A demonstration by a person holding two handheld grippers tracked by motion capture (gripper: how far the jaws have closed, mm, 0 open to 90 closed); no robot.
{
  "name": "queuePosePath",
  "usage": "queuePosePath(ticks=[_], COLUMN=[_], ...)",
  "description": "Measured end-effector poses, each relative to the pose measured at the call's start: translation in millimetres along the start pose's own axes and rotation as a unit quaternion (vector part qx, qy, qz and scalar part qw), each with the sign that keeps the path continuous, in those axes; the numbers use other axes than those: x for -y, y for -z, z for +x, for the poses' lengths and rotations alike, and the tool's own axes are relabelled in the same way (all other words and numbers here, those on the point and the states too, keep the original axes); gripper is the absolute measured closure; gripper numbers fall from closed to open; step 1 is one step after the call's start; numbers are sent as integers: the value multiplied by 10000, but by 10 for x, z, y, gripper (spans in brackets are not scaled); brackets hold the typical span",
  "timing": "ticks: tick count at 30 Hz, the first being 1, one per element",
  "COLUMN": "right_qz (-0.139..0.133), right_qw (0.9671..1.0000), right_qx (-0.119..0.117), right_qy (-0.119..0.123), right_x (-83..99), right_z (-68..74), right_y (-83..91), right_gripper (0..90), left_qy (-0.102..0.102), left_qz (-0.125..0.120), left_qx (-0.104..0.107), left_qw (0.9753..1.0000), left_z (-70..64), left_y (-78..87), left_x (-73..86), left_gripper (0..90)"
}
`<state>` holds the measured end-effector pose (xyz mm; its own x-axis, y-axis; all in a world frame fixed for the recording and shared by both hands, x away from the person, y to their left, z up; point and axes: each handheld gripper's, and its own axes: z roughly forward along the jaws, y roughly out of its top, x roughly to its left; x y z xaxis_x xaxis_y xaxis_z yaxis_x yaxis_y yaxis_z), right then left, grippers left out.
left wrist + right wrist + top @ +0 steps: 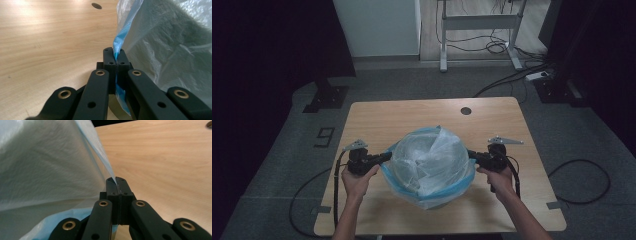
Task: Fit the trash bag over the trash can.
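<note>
Bin liner sits mid table, draped over a round bin. L gripper & R gripper both clenched on its blue hem, opposite sides. Pull evenly, w/ equal tension, to avoid tearing.

Left gripper at 9 o'clock and right gripper at 3 o'clock, jaws pressed together, each hand-held, pointing inward toward one another.

a lab: black curtains, floor cables, lone wooden table.
</note>
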<state>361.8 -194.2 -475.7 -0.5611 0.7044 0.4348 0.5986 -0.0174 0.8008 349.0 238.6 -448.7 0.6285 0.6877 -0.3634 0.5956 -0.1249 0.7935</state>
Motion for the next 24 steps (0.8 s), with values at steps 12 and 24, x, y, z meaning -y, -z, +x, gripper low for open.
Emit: queuePosePath(ticks=[12, 24], right_qz=[16, -1094], right_qw=[9994, 9934], right_qx=[255, -305], right_qy=[-235, -173], right_x=[323, 238], right_z=[-139, 13], right_y=[-47, 571], right_gripper=[820, 444], left_qy=[116, -190], left_qz=[353, -680], left_qx=[-198, -234], left_qw=[9991, 9972], left_z=[71, -33], left_y=[-87, 306], left_x=[210, 251], left_gripper=[874, 402])
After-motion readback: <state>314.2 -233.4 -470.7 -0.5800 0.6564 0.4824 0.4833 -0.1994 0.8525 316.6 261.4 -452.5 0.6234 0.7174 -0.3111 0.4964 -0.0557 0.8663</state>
